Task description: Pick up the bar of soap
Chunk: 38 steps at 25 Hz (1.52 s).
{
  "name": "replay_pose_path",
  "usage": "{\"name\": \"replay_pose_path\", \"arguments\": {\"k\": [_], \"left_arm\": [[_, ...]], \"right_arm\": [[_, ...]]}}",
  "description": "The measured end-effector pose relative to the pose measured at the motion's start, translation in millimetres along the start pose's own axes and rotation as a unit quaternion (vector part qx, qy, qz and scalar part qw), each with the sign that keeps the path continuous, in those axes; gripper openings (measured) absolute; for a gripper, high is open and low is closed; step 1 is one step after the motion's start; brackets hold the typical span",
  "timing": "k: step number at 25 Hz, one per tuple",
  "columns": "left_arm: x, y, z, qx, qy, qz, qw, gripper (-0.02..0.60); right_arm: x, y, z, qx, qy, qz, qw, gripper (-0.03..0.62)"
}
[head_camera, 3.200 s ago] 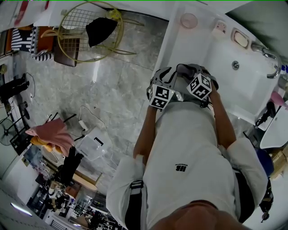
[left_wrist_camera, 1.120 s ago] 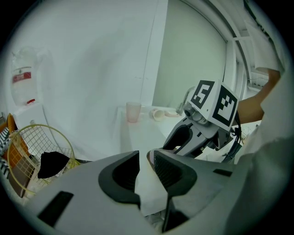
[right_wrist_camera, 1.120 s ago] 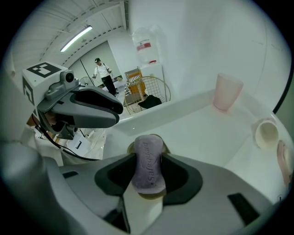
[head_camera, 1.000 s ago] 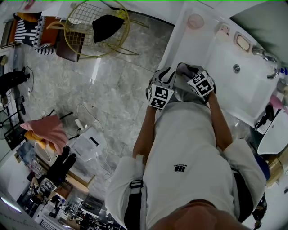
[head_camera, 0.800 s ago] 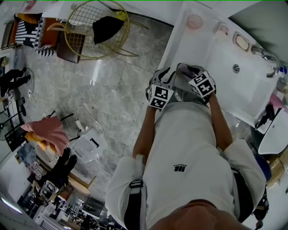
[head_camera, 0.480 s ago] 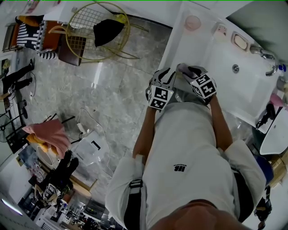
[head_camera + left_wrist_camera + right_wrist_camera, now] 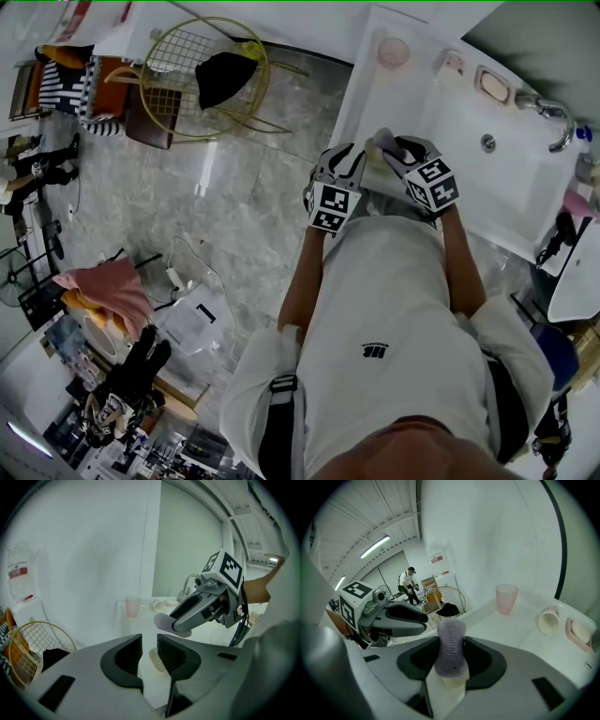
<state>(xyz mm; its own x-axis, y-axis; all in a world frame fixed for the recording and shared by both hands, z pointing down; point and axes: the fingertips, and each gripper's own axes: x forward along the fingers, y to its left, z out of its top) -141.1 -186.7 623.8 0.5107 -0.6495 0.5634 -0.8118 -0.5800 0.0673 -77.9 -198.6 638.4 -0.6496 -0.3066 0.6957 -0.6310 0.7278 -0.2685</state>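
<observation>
Counter [image 7: 516, 629] below; soap bar [image 7: 451, 644] clamped in right tool [image 7: 451, 657].

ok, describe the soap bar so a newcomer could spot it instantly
Start at the white sink counter, then find the right claw held over its near edge. The soap bar is clamped between its jaws, sticking out past them: dull purple, rounded, with lettering pressed into its face, unlike the pink cup standing farther back.

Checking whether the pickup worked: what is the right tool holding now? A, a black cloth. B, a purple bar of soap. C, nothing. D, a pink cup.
B: the right gripper view shows the right tool clamped on the purple bar of soap, while the pink cup stands apart, farther off.
</observation>
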Motion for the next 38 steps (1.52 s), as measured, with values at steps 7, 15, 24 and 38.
{"name": "replay_pose_path", "arguments": {"k": [7, 15, 24, 38], "left_arm": [[-5.8, 1.9, 25.1, 0.004, -0.026, 0.004, 0.9996, 0.115], [-14.9, 1.9, 59.2, 0.017, -0.063, 0.002, 0.9979, 0.115], [-27.4, 1.4, 101.5, 0.029, -0.110, -0.001, 0.9935, 0.115], [-42.4, 0.6, 163.5, 0.058, -0.166, -0.022, 0.9842, 0.115]], "right_arm": [[-25.7, -2.4, 24.7, 0.003, -0.045, -0.013, 0.999, 0.190], [-55.9, -4.8, 53.5, 0.000, -0.098, -0.036, 0.995, 0.190], [-93.1, -5.1, 86.7, -0.011, -0.156, -0.060, 0.986, 0.189], [-137.3, -6.8, 125.1, -0.013, -0.228, -0.092, 0.969, 0.189]]}}
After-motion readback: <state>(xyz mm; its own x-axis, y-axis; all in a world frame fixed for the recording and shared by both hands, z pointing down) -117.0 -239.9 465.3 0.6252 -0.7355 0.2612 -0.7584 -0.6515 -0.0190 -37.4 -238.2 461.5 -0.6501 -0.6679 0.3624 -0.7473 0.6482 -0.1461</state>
